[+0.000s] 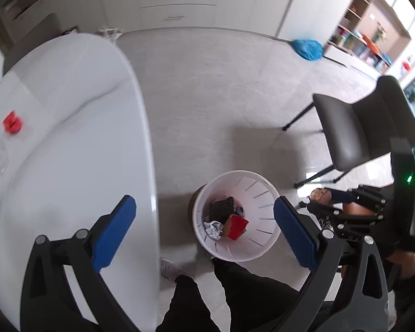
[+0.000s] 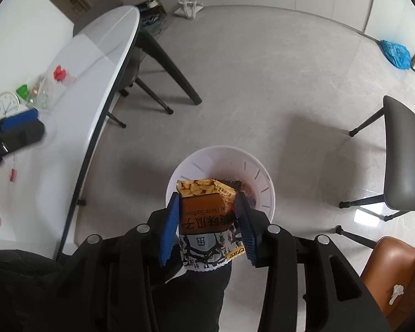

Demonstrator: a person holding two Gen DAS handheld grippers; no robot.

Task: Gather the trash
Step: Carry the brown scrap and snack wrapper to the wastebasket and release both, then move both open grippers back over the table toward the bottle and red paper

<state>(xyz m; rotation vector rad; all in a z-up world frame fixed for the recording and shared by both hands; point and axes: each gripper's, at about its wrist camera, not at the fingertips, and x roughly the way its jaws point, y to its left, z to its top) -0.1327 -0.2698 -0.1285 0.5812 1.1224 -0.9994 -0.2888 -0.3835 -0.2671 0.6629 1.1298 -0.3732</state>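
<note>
A white slotted trash bin (image 1: 265, 191) stands on the floor beside the white table (image 1: 69, 105); it holds a red wrapper (image 1: 236, 225), a dark packet and crumpled foil. My left gripper (image 1: 204, 221) is open and empty, high above the table edge and bin. My right gripper (image 2: 207, 207) is shut on a brown snack packet (image 2: 200, 213) and holds it above the bin (image 2: 258, 171). It shows at the right of the left wrist view (image 1: 322, 195). A red scrap (image 1: 12, 123) lies on the table, also in the right wrist view (image 2: 59, 73).
Clear plastic, a green scrap (image 2: 22, 90) and a white clock (image 2: 5, 107) lie on the table. A grey chair (image 2: 404, 155) stands right of the bin, a brown chair (image 2: 393, 271) nearer. A blue bag (image 2: 395, 54) lies on the far floor. My legs are below.
</note>
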